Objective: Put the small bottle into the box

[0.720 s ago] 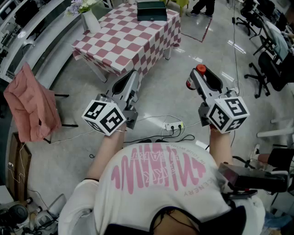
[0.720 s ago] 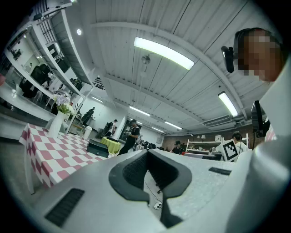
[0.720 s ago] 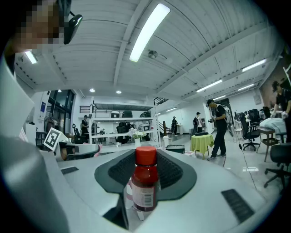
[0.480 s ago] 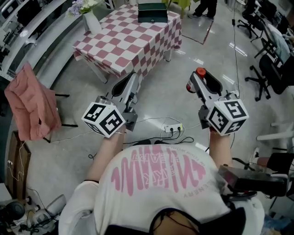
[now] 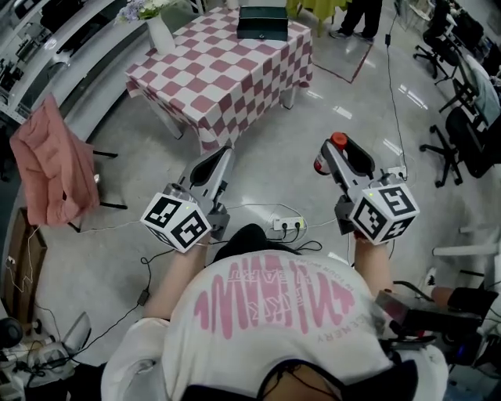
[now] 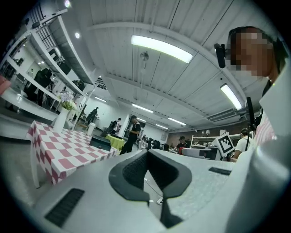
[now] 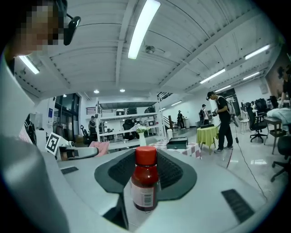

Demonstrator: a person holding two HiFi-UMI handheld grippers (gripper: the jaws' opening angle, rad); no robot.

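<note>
Right gripper is clamped on the small bottle. The pads press its sides, the bottle stands upright, and the red cap pokes up above the jaws. Left gripper has its jaws together with nothing between them.

Both are held over bare floor, well short of the checkered table on its near side. The box sits at the table's far edge, with a vase at the table's far-left corner.

**Risks (my judgement):**
- The bottle is carried across open floor, so a jolt in the walk could make it tilt or slide down between the pads.
- A power strip and its cables lie on the floor on the table's near side, right underfoot, which is a trip or snag hazard.
- The box looks closed (cannot be sure from here). If it is, the left gripper has to open it first, or the bottle ends up on the lid.
- The reach across the table to the far edge is long and could clip the vase.

**Views:**
- The right gripper view shows the pad contact and the bottle's label. The head view shows only the cap of the small bottle at the tip of the right gripper.
- The head view alone shows the floor cables, the spacing to the table and the left gripper from above.
- The left gripper view confirms its jaws are empty.
</note>
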